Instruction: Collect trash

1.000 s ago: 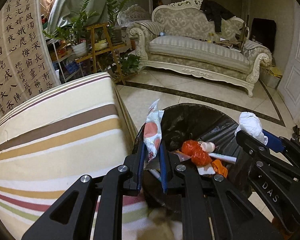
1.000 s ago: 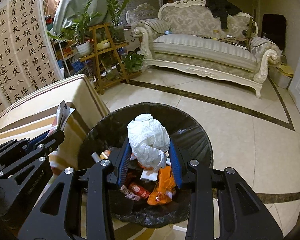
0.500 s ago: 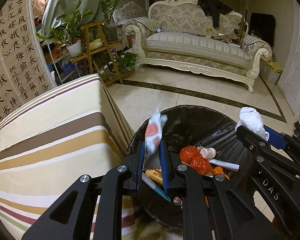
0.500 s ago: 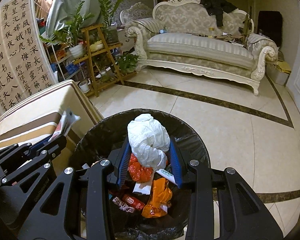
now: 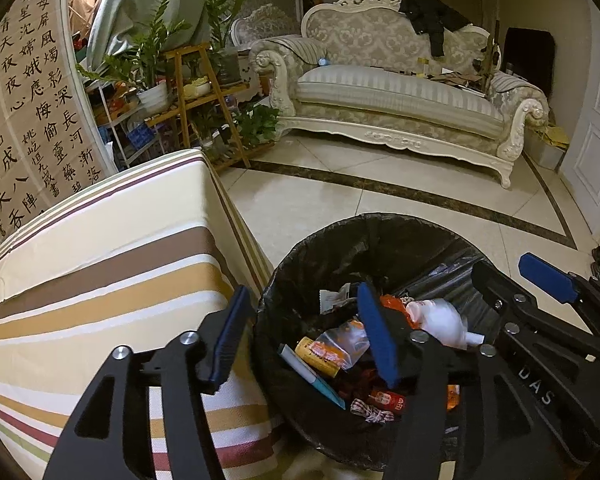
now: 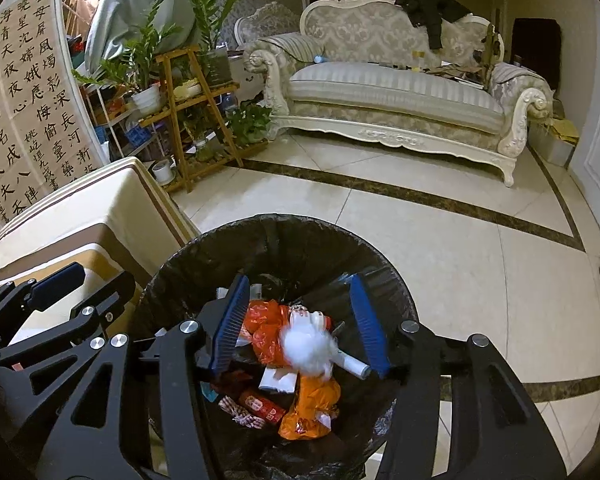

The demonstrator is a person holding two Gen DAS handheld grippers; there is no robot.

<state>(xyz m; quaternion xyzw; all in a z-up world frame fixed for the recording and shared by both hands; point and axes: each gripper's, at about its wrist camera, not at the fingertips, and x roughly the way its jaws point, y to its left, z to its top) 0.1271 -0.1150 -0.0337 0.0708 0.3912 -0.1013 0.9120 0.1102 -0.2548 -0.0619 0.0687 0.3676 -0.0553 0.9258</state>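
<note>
A round bin lined with a black bag (image 5: 364,236) (image 6: 300,236) stands on the floor beside the table and holds mixed trash. My left gripper (image 5: 304,340) is open and empty over the bin's left rim. My right gripper (image 6: 300,328) is open above the bin; it also shows in the left wrist view (image 5: 512,280). A crumpled white tissue ball (image 6: 308,346) is blurred between my right fingers, over the trash; it also shows in the left wrist view (image 5: 440,320). A clear snack wrapper (image 5: 340,340) lies in the bin among orange bags (image 6: 312,408).
A table with a striped cloth (image 5: 100,264) (image 6: 84,220) is left of the bin. A cream sofa (image 5: 400,100) stands at the back, with a wooden plant stand (image 5: 196,96) and a calligraphy screen (image 5: 24,120) to the left. Tiled floor (image 6: 480,260) lies beyond the bin.
Both grippers have opened. The snack wrapper has left my left gripper and the white tissue ball has left my right gripper; both are now in or over the bin.
</note>
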